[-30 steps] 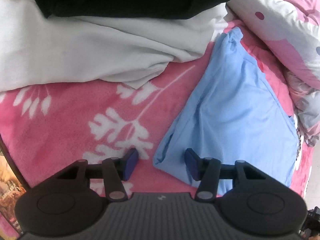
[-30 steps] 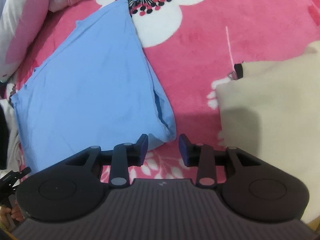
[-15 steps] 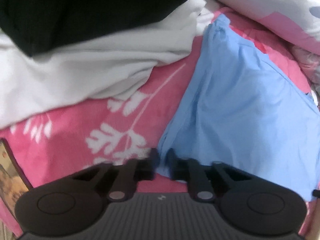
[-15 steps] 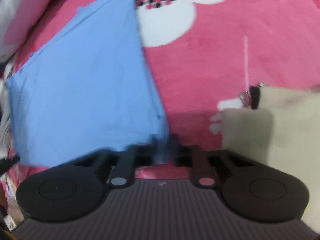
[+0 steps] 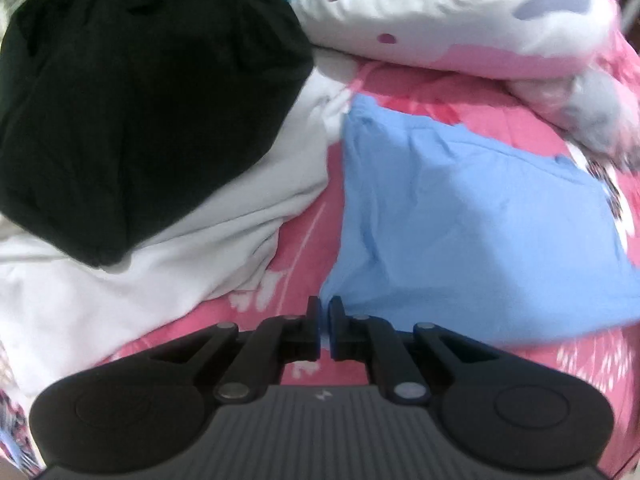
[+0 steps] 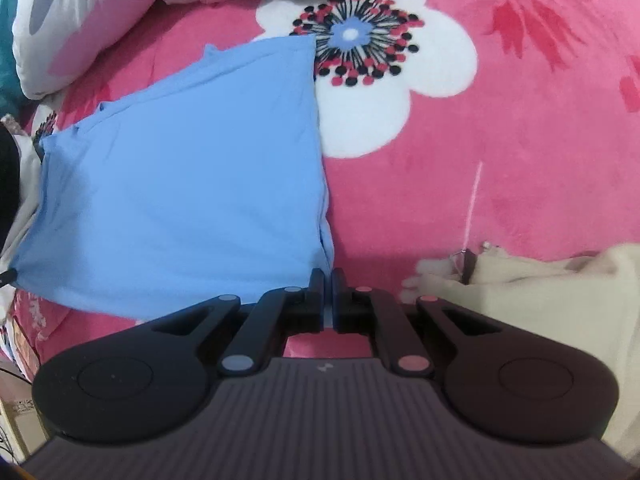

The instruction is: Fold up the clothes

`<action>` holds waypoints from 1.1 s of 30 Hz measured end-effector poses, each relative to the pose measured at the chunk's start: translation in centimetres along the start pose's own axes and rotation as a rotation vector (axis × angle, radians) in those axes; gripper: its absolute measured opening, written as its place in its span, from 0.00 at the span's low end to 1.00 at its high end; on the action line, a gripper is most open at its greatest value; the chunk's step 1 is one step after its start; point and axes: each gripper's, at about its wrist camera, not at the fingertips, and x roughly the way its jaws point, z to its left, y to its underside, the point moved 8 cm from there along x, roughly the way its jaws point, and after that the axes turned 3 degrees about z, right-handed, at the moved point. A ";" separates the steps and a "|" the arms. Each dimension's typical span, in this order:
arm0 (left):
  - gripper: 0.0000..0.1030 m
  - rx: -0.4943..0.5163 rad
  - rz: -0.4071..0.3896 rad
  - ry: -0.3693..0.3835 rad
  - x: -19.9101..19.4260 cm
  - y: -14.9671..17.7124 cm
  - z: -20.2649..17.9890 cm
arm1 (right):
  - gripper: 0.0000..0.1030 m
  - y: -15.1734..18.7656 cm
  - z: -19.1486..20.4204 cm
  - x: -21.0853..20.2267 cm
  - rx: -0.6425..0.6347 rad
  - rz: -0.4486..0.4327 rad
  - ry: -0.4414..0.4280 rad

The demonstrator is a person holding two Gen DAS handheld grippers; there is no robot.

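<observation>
A light blue garment [image 5: 460, 216] lies partly folded on a pink flowered blanket [image 5: 304, 240]. My left gripper [image 5: 324, 308] is shut on its near left corner, which is pulled up between the pads. In the right wrist view the same blue garment [image 6: 180, 184] spreads to the left, and my right gripper [image 6: 327, 280] is shut on its near right corner. The near edge hangs lifted off the blanket [image 6: 500, 168] between the two grippers.
A black garment [image 5: 132, 104] lies on a white one [image 5: 160, 272] to the left of the blue one. A pink and white quilt [image 5: 460, 12] is bunched behind. A cream garment [image 6: 552, 312] lies at the right.
Both grippers closed on the near corners of the blue garment, then rose and rolled, lifting its near edge off the blanket.
</observation>
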 end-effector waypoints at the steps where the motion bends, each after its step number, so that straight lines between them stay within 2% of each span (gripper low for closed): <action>1: 0.04 0.004 0.023 0.001 0.7 0.7 0.1 | 0.01 0.4 -0.5 0.3 0.012 0.021 0.005; 7: 0.06 0.016 0.127 -0.036 4.6 3.3 0.5 | 0.03 1.9 -1.4 3.3 0.073 0.094 0.005; 8: 0.12 0.019 0.134 -0.049 5.0 3.5 0.6 | 0.04 2.2 -1.8 4.2 0.091 0.120 0.015; 9: 0.12 0.023 0.141 -0.062 5.4 3.7 0.7 | 0.04 2.7 -2.3 5.2 0.108 0.161 0.028; 10: 0.12 0.022 0.142 -0.076 5.5 3.8 0.8 | 0.11 2.7 -2.5 5.1 0.119 0.165 0.036; 12: 0.24 0.006 0.123 -0.106 4.3 3.6 1.3 | 0.17 2.8 -3.1 5.0 0.141 0.172 0.051; 13: 0.40 -0.001 0.113 -0.120 3.7 3.4 1.5 | 0.18 2.6 -2.8 3.9 0.120 0.145 0.075; 14: 0.47 -0.009 0.104 -0.135 3.1 3.3 1.8 | 0.18 2.3 -2.6 2.8 0.099 0.118 0.098; 16: 0.41 -0.051 0.076 -0.157 1.9 3.0 2.5 | 0.18 1.7 -1.7 0.2 0.019 0.054 0.187; 18: 0.40 -0.093 0.039 -0.145 1.0 2.6 2.7 | 0.19 0.5 0.5 -2.4 -0.075 -0.040 0.237; 21: 0.40 -0.081 0.013 -0.104 1.4 1.8 1.6 | 0.20 -1.6 6.8 -3.6 -0.238 -0.145 0.126; 24: 0.39 -0.038 0.015 -0.103 3.2 1.1 0.5 | 0.20 -3.6 15.0 -1.4 -0.416 -0.178 -0.037; 25: 0.38 -0.036 0.020 -0.106 3.8 1.1 0.3 | 0.20 -4.1 17.5 -0.3 -0.452 -0.175 -0.094; 26: 0.30 -0.045 0.027 -0.109 4.3 1.3 0.3 | 0.20 -4.7 20.1 0.9 -0.486 -0.172 -0.150; 29: 0.23 -0.074 0.030 -0.119 5.2 2.0 0.6 | 0.20 -6.1 27.8 4.1 -0.573 -0.173 -0.305; 33: 0.11 -0.116 0.023 -0.155 5.4 2.6 1.4 | 0.17 -6.6 35.6 8.9 -0.721 -0.118 -0.393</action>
